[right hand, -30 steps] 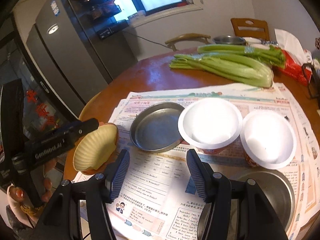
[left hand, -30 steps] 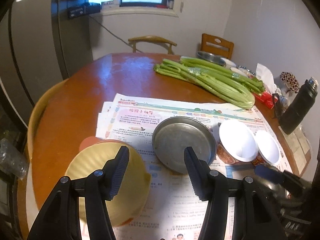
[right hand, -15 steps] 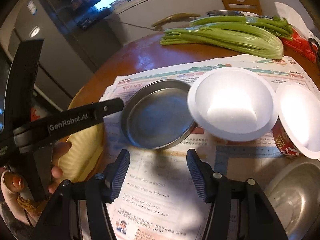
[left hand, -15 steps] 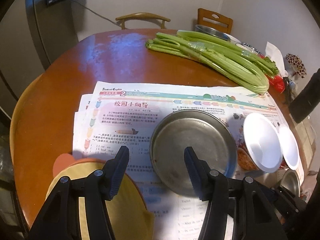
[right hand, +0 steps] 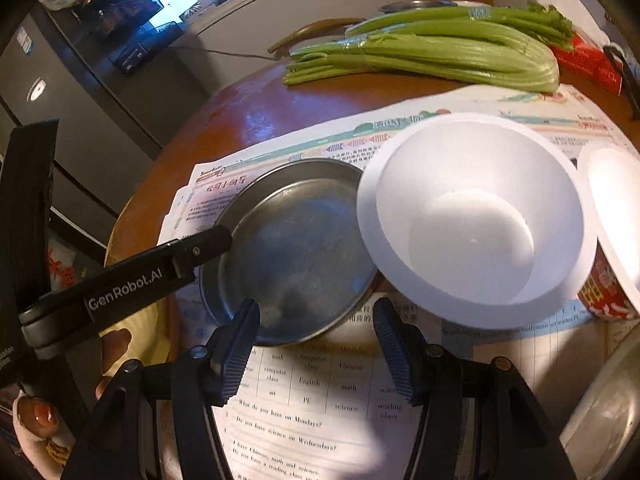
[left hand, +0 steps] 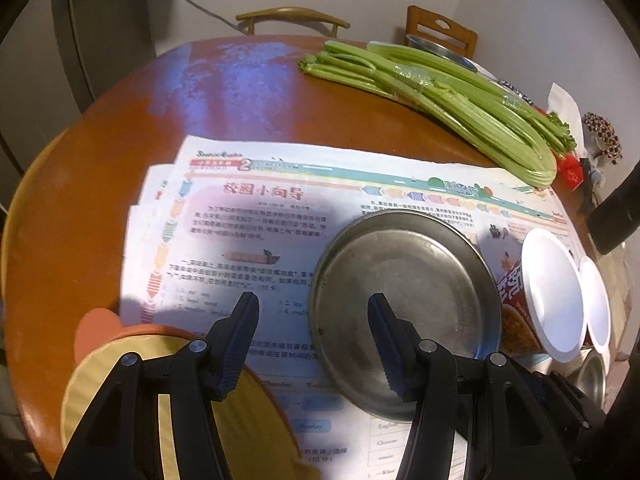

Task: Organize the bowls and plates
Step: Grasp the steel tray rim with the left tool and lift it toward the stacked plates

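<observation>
Both sets of jaws are parted with nothing between the pads. Starting at the left: my left gripper [left hand: 312,344] tips steeply down over the table [left hand: 80,208], its left finger hanging above the yellow scalloped dish [left hand: 100,376] at the near edge and its right finger over the steel plate [left hand: 404,304], with only newspaper [left hand: 248,216] showing in the gap. From my other camera I see that same left tool slanting in from the side, its black finger reaching just to the plate's left rim, though I can't tell if it touches, and a bit of my hand [right hand: 36,420] sits low in the corner. Moving across, my right gripper [right hand: 316,352] also angles down, left finger over the near rim of the steel plate, right finger over printed newspaper just below the white bowl [right hand: 472,220], pads clear of both. That bowl stands upright just beside the plate, its rim overlapping the plate's right edge in view. Further right a second white bowl [right hand: 616,208] with a red printed wall stands close by, and a steel bowl [right hand: 604,412] peeks in at the lower right. Celery [right hand: 432,52] lies across the far side of the table.
</observation>
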The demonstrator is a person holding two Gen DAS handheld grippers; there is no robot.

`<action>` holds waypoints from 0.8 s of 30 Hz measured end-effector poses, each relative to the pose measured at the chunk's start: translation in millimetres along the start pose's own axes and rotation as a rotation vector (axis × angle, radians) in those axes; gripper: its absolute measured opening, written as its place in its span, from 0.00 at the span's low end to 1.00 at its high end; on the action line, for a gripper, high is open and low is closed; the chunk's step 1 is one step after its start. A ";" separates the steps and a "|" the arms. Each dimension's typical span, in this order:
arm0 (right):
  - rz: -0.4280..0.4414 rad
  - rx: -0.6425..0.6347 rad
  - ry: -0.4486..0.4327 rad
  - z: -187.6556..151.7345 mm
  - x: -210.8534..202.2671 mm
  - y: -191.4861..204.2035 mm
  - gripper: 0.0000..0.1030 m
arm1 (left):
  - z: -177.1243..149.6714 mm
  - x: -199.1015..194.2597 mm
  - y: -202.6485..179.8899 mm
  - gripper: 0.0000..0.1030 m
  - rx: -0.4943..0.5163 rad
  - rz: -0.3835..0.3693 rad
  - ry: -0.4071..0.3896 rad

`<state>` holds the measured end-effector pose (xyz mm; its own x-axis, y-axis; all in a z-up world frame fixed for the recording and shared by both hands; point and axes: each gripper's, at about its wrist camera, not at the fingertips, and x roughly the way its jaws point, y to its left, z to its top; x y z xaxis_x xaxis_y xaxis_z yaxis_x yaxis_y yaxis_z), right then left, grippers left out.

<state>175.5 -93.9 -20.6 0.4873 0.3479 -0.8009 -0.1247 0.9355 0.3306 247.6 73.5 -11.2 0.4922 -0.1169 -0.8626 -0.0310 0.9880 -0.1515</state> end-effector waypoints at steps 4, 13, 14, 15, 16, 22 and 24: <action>-0.023 -0.037 -0.017 0.0 0.9 3.7 0.58 | -2.0 6.6 -1.0 0.39 0.000 -0.001 0.017; -0.017 -0.113 -0.019 -1.7 3.2 15.1 0.58 | -7.5 3.1 -8.8 0.31 0.038 0.011 0.012; -0.011 -0.110 -0.018 -1.5 2.3 14.5 0.58 | -8.0 1.3 -9.3 0.31 0.042 0.012 0.010; -0.002 -0.109 -0.018 -1.4 1.1 14.1 0.58 | -8.5 -0.6 -9.2 0.31 0.042 0.008 0.008; 0.004 -0.110 -0.018 -1.3 0.4 14.2 0.58 | -9.1 -2.9 -9.9 0.32 0.041 0.004 0.003; 0.022 -0.129 -0.031 -4.3 -8.1 19.9 0.58 | -14.5 -13.3 -6.3 0.31 0.034 0.006 -0.009; 0.029 -0.137 -0.033 -5.2 -11.3 21.5 0.58 | -17.0 -19.3 -5.1 0.31 0.032 0.005 -0.018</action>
<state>162.8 -77.4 -7.1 0.5097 0.3748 -0.7745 -0.2549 0.9255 0.2801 223.5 68.9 -2.0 0.5074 -0.1106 -0.8546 -0.0061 0.9912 -0.1319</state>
